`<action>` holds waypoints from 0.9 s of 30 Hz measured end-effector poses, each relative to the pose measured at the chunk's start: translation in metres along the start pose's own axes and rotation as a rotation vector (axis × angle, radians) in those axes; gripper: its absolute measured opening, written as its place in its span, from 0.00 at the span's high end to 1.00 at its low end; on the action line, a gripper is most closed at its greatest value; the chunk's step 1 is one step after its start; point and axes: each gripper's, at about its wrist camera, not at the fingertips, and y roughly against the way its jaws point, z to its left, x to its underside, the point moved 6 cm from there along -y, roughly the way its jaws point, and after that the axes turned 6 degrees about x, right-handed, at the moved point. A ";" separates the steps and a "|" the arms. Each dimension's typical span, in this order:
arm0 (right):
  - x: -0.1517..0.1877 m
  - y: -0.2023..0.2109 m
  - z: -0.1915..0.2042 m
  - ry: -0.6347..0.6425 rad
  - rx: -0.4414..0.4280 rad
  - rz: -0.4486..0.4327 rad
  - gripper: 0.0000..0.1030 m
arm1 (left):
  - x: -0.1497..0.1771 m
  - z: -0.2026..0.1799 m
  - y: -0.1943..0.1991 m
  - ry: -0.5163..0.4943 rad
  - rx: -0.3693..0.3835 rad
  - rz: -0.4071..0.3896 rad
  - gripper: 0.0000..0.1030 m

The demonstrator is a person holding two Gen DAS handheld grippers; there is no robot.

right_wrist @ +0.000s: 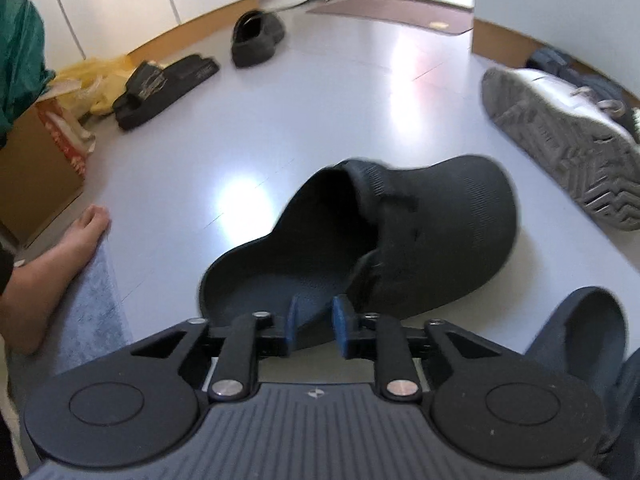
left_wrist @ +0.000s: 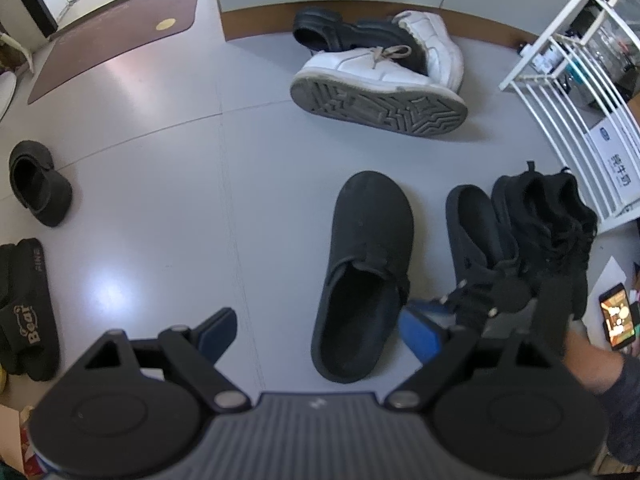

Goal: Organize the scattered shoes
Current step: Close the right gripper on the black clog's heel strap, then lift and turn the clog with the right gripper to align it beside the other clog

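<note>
A large black clog (left_wrist: 360,272) lies on the pale floor with its toe pointing away. My left gripper (left_wrist: 320,332) hovers open above its heel, one finger on each side and neither touching. In the right wrist view the same clog (right_wrist: 420,232) is seen from the side, and my right gripper (right_wrist: 316,320) is shut on its side rim near the heel. A matching clog (left_wrist: 476,232) (right_wrist: 580,328) and a black sneaker (left_wrist: 548,224) lie just to the right. Further off, a white sneaker (left_wrist: 380,76) lies on its side among other shoes.
A small black clog (left_wrist: 38,184) and black slides (left_wrist: 24,312) lie at the left. A white rack (left_wrist: 568,80) and a lit phone (left_wrist: 618,316) are at the right. A cardboard box (right_wrist: 36,160), a bare foot (right_wrist: 60,256) and a brown mat (right_wrist: 392,12) show in the right wrist view.
</note>
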 end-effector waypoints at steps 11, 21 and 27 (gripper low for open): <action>0.002 -0.015 -0.016 0.241 0.083 -0.023 0.39 | -0.004 -0.004 0.005 -0.002 0.011 -0.023 0.13; -0.001 -0.018 -0.005 0.317 0.028 -0.066 0.42 | -0.003 -0.001 0.006 0.013 0.015 -0.023 0.13; -0.001 -0.019 0.003 0.381 -0.001 -0.087 0.54 | -0.002 -0.001 0.007 0.018 0.019 -0.022 0.13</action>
